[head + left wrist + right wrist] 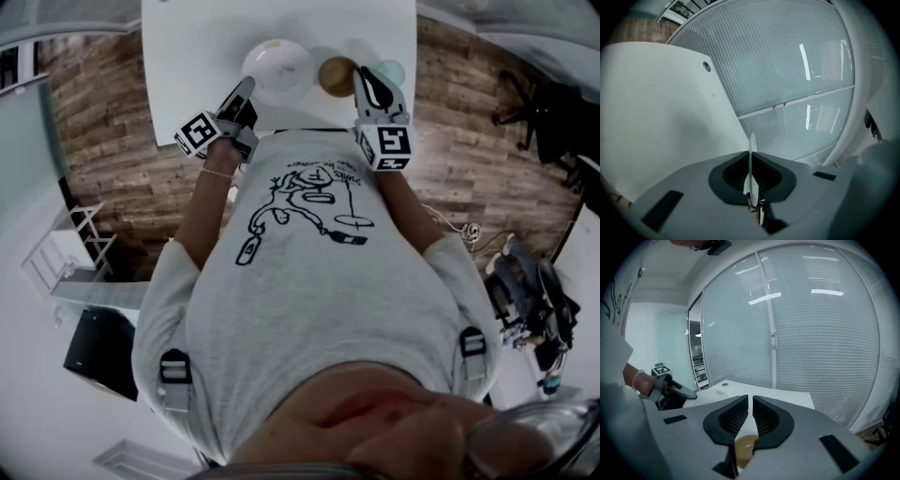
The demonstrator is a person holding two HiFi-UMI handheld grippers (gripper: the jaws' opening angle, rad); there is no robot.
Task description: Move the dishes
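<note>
A white plate [278, 67] is at the near edge of the white table [187, 56]. My left gripper [246, 86] is shut on its near rim. In the left gripper view the plate [751, 157] shows edge-on, clamped between the dark pads. To its right sits a small brown bowl [336, 75]; my right gripper [364, 75] is shut on its rim. In the right gripper view the bowl [744, 446] lies just under the nearly touching jaws, and the left gripper [670, 389] shows at the left.
A pale round dish [393, 70] sits on the table just right of the right gripper. A wall of glass with blinds [811, 333] stands behind the table. Wood floor [103, 141] surrounds it; a black office chair [534, 103] stands at the right.
</note>
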